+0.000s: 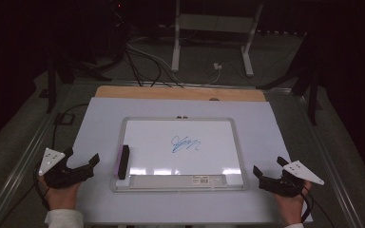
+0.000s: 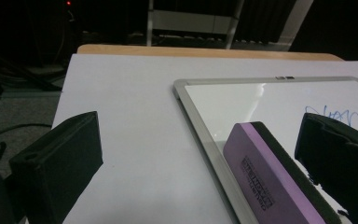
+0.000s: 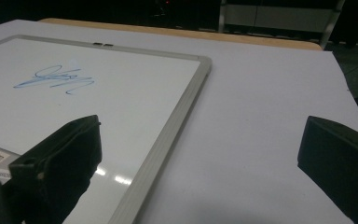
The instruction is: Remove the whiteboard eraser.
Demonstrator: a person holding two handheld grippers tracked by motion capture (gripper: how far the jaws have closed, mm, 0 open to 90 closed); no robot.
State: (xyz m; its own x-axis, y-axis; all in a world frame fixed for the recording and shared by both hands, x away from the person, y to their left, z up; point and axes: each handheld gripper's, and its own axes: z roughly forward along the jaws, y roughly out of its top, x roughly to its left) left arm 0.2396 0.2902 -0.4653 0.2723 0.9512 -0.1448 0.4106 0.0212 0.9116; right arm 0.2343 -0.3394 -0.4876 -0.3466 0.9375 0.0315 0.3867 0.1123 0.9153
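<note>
the work in hand looks like wiping the blue marker scribble (image 1: 185, 143) off the white, silver-framed rectangular whiteboard (image 1: 235, 152), and it appears to be at the very start: nothing is held yet. the purple foam eraser block with a black felt face (image 1: 123, 162) lies on the board's left edge, at about 9 o'clock from the scribble and well apart from it. the left gripper (image 1: 83, 164) rests on the white table sheet (image 1: 100, 118) just beside the board, at 9 o'clock of the eraser, its jaws spread wide with nothing between them. the right gripper (image 1: 267, 172) sits off the board's lower right corner, at roughly 4 o'clock from the scribble, jaws likewise apart and empty.

the next move, as i judge it, calls for the left gripper to slide toward 3 o'clock so its jaws straddle the eraser's long sides, then close, lift and carry it to the ink. the right gripper may need to steady the frame.

the left gripper view shows the printed label on the eraser's (image 2: 268, 179) purple side and its black face turned toward the board, details too small to read from the high view. the right gripper view shows the scribble (image 3: 56, 78) up close and the frame's right rail (image 3: 168, 135), with bare sheet between its jaws. the high view alone gives both hands and the wooden table edge (image 1: 180, 92) at 12 o'clock.
</note>
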